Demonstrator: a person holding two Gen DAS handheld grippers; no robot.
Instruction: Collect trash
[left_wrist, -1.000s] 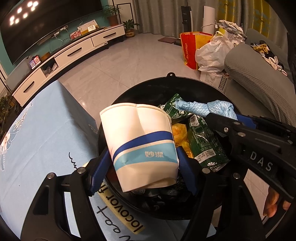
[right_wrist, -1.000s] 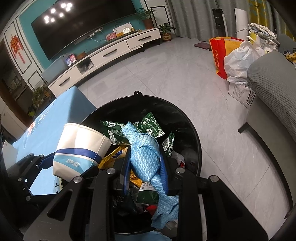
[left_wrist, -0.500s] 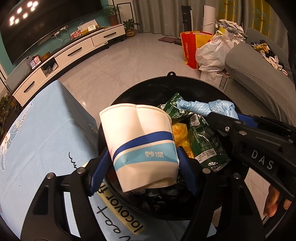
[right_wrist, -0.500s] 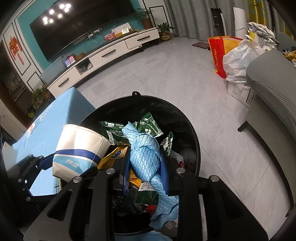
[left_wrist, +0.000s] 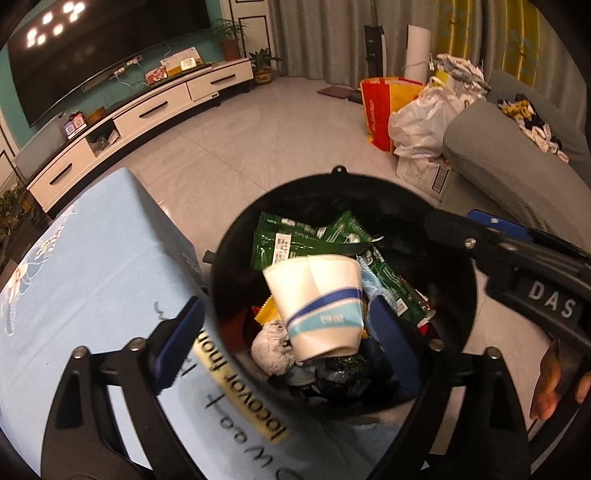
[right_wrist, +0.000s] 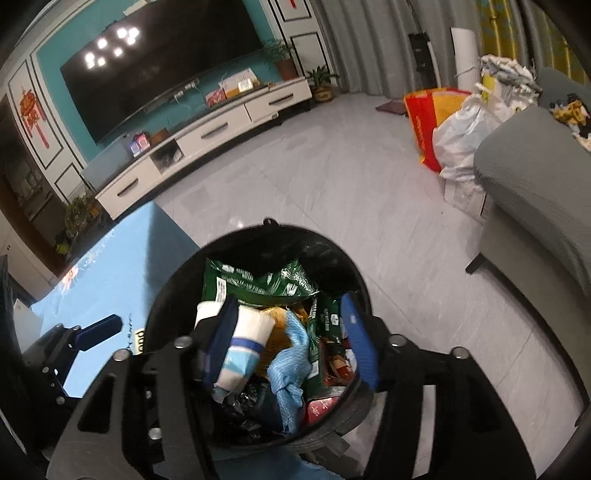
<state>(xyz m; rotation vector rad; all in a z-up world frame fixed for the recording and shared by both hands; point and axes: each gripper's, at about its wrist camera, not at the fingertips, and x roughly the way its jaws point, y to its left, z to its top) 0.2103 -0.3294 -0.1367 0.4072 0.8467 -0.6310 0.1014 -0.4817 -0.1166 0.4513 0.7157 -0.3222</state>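
As both sets of jaws spread, the left gripper (left_wrist: 288, 336) has let go of the paper cup (left_wrist: 319, 302) and the right gripper (right_wrist: 295, 343) of the blue cloth (right_wrist: 291, 363); both now lie in the black bin (left_wrist: 454, 221) beside the tabletop (left_wrist: 85, 266), so this load is delivered.

Both grippers are black with silver screws and blue-padded fingers (left_wrist: 391, 343); the right gripper (left_wrist: 517, 266) carries white "DAS" lettering.

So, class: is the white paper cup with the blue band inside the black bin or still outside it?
Inside. The paper cup lies tipped on the wrappers within the black bin, with no tool pad touching it.
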